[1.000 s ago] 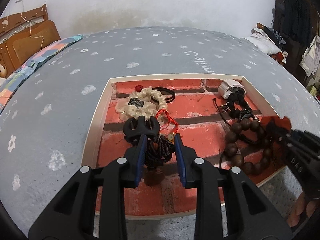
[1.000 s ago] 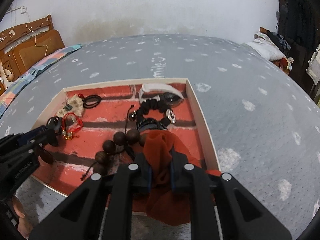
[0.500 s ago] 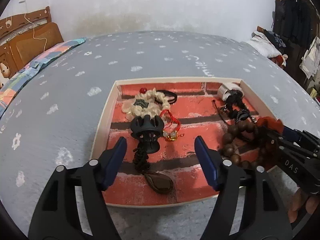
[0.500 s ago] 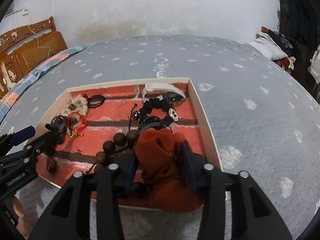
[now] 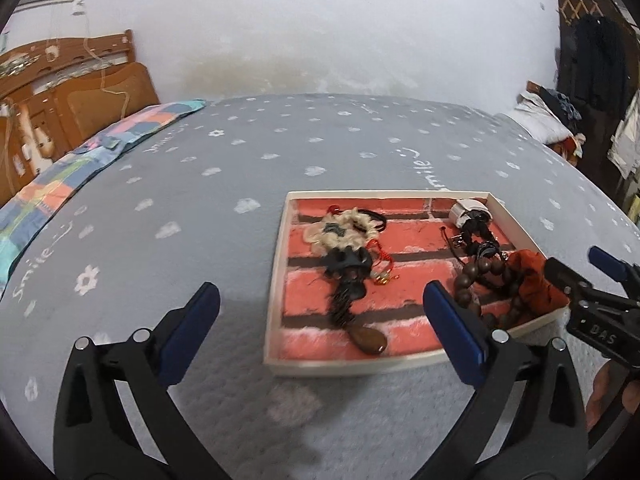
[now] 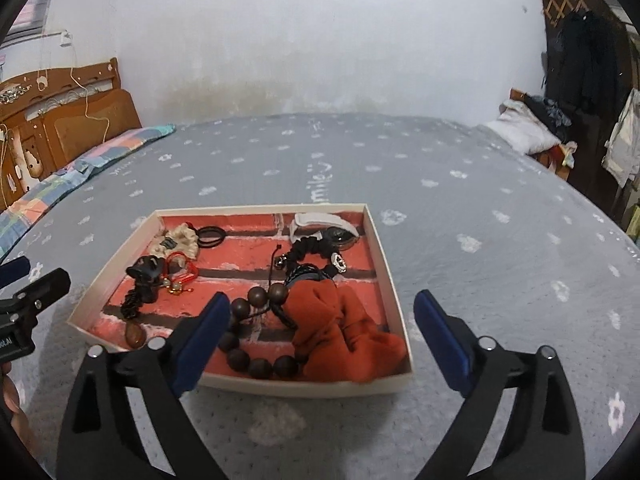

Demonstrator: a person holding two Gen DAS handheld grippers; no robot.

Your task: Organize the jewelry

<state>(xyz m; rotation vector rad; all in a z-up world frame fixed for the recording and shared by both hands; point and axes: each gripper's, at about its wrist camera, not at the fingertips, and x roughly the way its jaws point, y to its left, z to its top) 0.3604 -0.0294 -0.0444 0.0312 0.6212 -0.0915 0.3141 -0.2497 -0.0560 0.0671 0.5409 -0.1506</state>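
A white-rimmed tray (image 5: 276, 276) (image 6: 384, 260) with a red brick-pattern floor lies on the bed. In it are a black pendant necklace with a brown stone (image 5: 346, 288) (image 6: 140, 280), a cream scrunchie (image 5: 340, 228) (image 6: 180, 240), a red cord bracelet (image 6: 182, 272), a dark wooden bead bracelet (image 5: 480, 280) (image 6: 256, 360), an orange scrunchie (image 5: 536, 284) (image 6: 344, 328), a black scrunchie (image 6: 316, 248) and a white watch (image 6: 320, 224). My left gripper (image 5: 320, 312) is open and empty, in front of the tray's near left corner. My right gripper (image 6: 322, 324) is open and empty, above the tray's near edge.
The tray lies on a grey bedspread with white flowers (image 5: 240, 160). A wooden headboard (image 5: 72, 92) and a patchwork pillow (image 5: 60, 192) are at the far left. A white pillow (image 6: 524, 128) and hanging clothes (image 6: 580, 60) are at the right.
My left gripper let go of the black pendant necklace and my right gripper let go of the orange scrunchie. Both opened wide and drew back from the tray.
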